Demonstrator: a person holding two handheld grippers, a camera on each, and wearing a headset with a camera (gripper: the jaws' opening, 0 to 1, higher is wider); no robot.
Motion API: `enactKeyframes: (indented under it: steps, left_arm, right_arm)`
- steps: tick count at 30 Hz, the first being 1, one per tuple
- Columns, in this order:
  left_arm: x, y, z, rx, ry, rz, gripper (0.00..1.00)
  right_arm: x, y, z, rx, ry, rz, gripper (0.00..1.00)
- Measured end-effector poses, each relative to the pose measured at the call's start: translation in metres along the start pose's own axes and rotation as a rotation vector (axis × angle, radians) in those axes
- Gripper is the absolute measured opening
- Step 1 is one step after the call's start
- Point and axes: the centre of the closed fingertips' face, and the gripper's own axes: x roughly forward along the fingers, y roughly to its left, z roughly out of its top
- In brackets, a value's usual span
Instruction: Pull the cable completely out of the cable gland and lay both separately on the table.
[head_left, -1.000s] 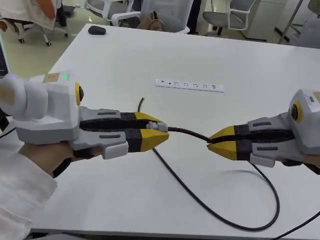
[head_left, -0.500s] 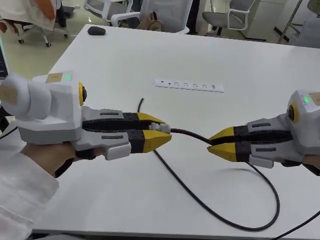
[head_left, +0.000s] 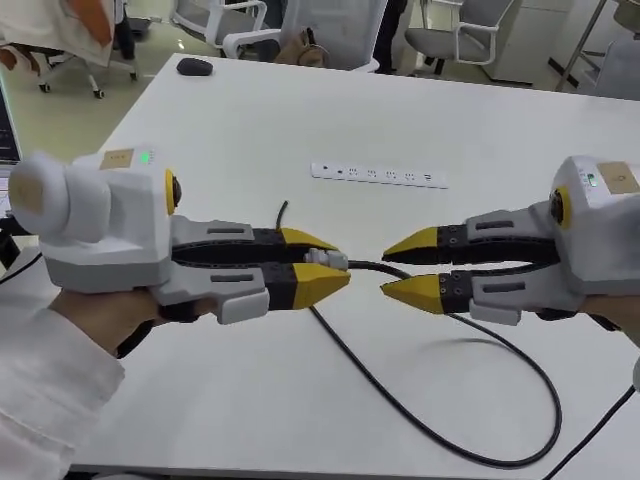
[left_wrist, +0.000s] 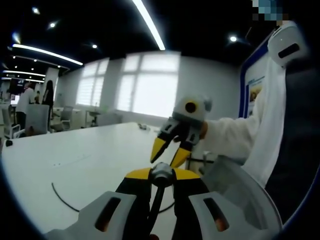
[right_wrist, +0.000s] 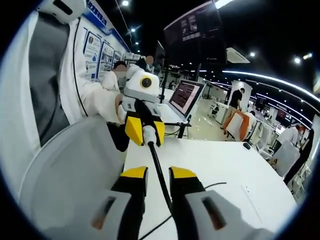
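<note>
Cable gland (head_left: 322, 260) is held above table (head_left: 250, 110), pinched between jaws of left gripper (head_left: 341, 263). Cable (head_left: 368, 266) leaves gland toward right and passes between jaws of right gripper (head_left: 385, 269), then loops over table. Right jaws stand spread, not gripping cable. Step in hand seems to be fresh grip for pull. To do it well: close right jaws on cable near gland, pull straight along cable line, hold left gripper steady, avoid sideways bending. How much cable remains inside gland, cannot tell.

Your head camera looked down, close over the table (head_left: 250, 110). Your gripper cameras faced each other, sharing the cable (head_left: 365, 266).
</note>
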Motion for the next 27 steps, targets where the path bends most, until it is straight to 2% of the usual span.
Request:
enactKeyframes:
  steps: [1, 4, 7, 12, 27]
  left_arm:
    - [0.001, -0.001, 0.000, 0.002, 0.000, -0.002, 0.17]
    - [0.002, -0.003, 0.001, -0.001, 0.002, -0.009, 0.17]
    - [0.003, -0.004, 0.000, 0.000, 0.006, -0.015, 0.17]
    - [0.005, -0.006, 0.002, -0.003, -0.001, -0.024, 0.17]
    - [0.012, -0.008, 0.002, -0.018, -0.008, -0.043, 0.17]
  right_arm:
    - [0.002, 0.001, 0.004, -0.004, -0.013, 0.010, 0.16]
    - [0.006, 0.001, 0.005, -0.030, 0.008, 0.019, 0.14]
    - [0.007, 0.002, 0.007, -0.039, 0.002, 0.027, 0.11]
    - [0.010, 0.007, 0.003, -0.032, 0.019, 0.051, 0.07]
    - [0.004, 0.006, -0.001, -0.035, 0.022, 0.033, 0.05]
